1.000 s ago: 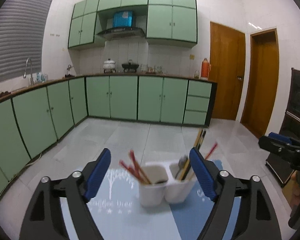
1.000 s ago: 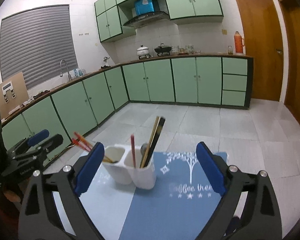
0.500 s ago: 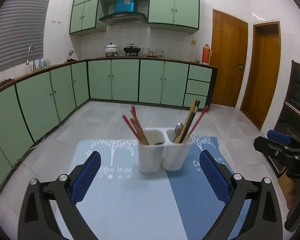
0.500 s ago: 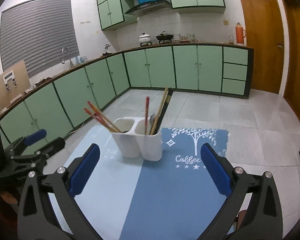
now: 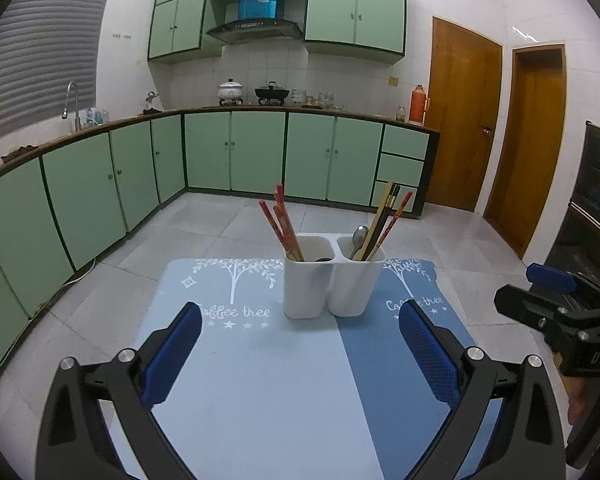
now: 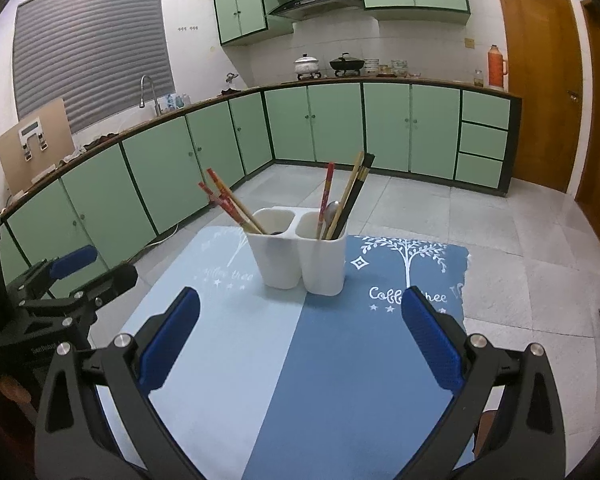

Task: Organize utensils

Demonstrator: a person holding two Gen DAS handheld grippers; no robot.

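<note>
A white two-compartment utensil holder (image 5: 332,280) stands upright on a blue two-tone mat (image 5: 260,380); it also shows in the right wrist view (image 6: 300,260). Its left compartment holds red chopsticks (image 5: 280,220). Its right compartment holds a metal spoon (image 5: 359,238), wooden and dark chopsticks (image 5: 384,216) and one red chopstick. My left gripper (image 5: 300,354) is open and empty, set back from the holder. My right gripper (image 6: 300,332) is open and empty, also back from it. Each gripper shows at the edge of the other's view.
The mat (image 6: 320,380) covers a small table with tiled floor (image 5: 220,232) around it. Green cabinets (image 5: 240,152) line the far and left walls. Wooden doors (image 5: 464,120) are at the right. A dark appliance (image 5: 596,200) stands at the far right.
Both grippers have pulled back and risen away from the holder, which now looks smaller and farther ahead. Both stay open and empty.
</note>
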